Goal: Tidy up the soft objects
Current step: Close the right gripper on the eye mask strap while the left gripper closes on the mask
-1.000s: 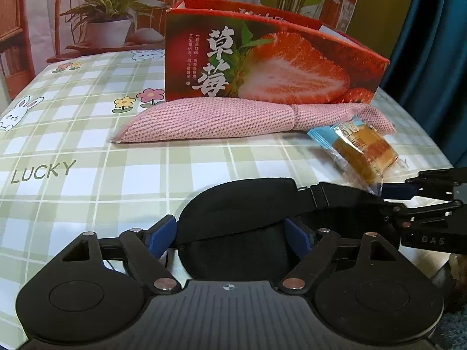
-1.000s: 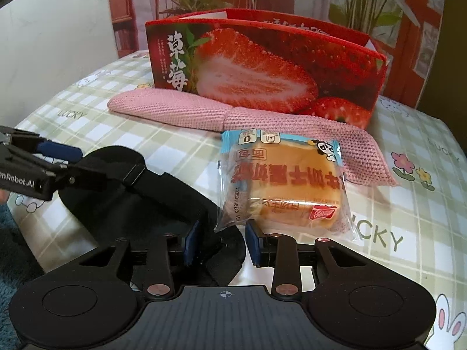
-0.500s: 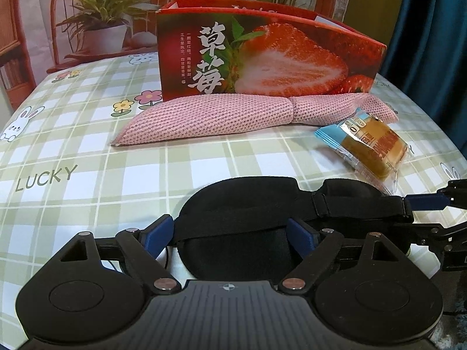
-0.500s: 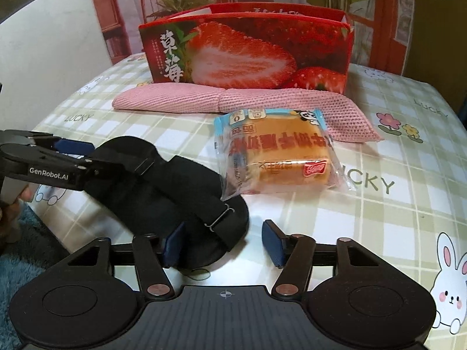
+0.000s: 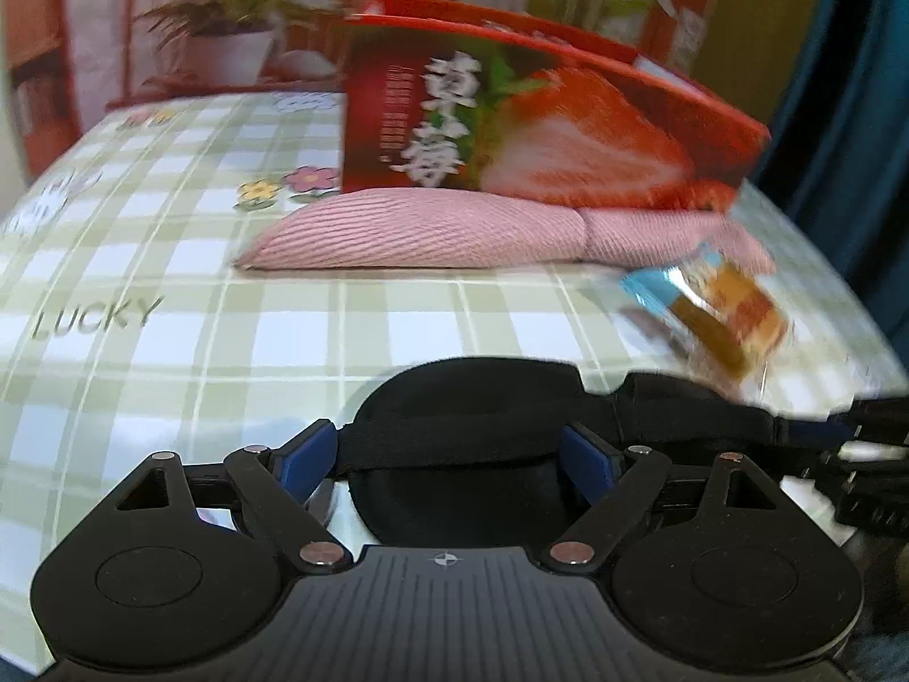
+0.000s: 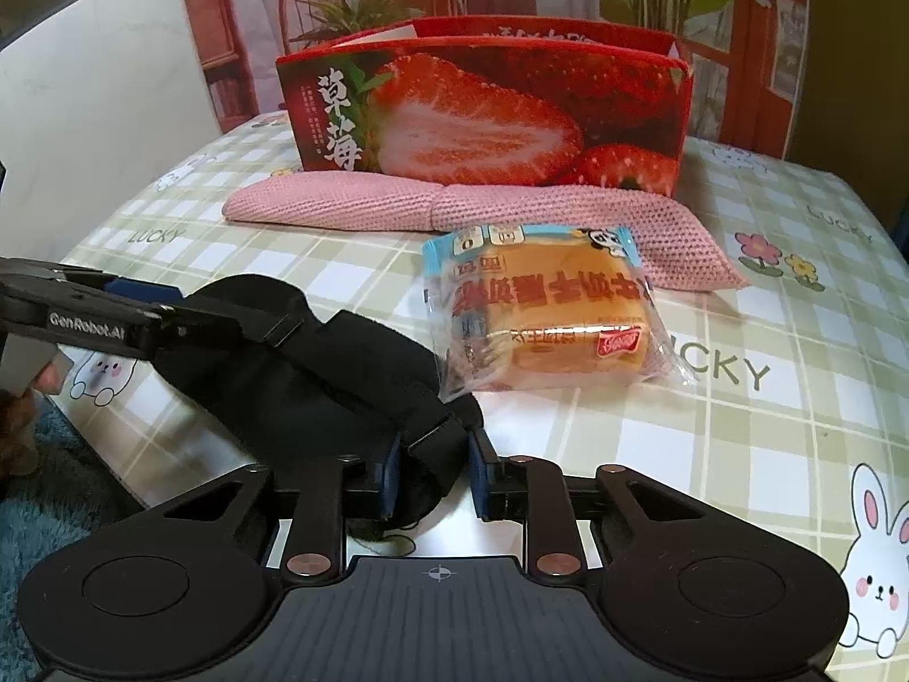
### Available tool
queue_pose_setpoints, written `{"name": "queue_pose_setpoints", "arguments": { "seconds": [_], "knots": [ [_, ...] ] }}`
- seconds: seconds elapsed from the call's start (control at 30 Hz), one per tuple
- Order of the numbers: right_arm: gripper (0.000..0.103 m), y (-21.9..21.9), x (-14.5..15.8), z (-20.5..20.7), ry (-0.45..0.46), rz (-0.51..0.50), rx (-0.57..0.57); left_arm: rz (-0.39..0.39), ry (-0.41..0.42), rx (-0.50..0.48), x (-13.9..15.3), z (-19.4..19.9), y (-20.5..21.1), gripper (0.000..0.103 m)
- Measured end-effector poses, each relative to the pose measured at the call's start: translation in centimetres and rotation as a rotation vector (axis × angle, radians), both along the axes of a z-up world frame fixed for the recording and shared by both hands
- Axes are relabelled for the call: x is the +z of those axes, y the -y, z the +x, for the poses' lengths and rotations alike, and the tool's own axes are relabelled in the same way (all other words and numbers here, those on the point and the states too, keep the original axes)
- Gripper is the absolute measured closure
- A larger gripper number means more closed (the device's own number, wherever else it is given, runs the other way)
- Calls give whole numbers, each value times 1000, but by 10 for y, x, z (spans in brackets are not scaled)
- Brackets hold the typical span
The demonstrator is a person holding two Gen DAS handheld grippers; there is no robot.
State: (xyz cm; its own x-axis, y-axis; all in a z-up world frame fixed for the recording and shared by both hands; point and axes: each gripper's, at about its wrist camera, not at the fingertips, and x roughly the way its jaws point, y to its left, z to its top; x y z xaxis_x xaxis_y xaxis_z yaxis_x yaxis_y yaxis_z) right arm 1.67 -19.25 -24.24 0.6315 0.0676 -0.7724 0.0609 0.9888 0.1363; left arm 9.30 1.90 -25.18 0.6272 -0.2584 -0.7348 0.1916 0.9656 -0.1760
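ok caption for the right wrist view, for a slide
Right gripper closing its jaws around a black eye mask beside a wrapped cake on the checked tablecloth.

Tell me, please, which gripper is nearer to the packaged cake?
Right. The right gripper clamps the black eye mask just below the packaged cake; the left gripper holds the mask's far end, farther off.

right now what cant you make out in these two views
- Inside of the strawberry box: hidden by its front wall in both views.
- Snack packet: print smeared by motion blur in the left wrist view.
- Black eye mask: its near end is hidden behind the right gripper fingers in the right wrist view.
- Left gripper: whether its fingers press the mask; its own body blocks that.
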Motion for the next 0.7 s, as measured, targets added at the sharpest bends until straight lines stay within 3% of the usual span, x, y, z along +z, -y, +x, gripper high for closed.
{"name": "queue_pose_setpoints", "arguments": {
  "seconds": [0.13, 0.23, 0.63, 0.7],
  "knots": [
    [84, -3, 2, -1, 27, -11, 14, -126, -8, 74, 1, -1, -26, 34],
    [85, -5, 3, -1, 36, -11, 23, -152, -13, 105, 0, -1, -33, 37],
    [90, -9, 10, -5, 95, -13, 47, -35, 13, 21, 0, 0, -17, 37],
    [90, -11, 13, -6, 118, -24, 56, -37, 16, 13, -1, 0, -17, 43]
  ]
}}
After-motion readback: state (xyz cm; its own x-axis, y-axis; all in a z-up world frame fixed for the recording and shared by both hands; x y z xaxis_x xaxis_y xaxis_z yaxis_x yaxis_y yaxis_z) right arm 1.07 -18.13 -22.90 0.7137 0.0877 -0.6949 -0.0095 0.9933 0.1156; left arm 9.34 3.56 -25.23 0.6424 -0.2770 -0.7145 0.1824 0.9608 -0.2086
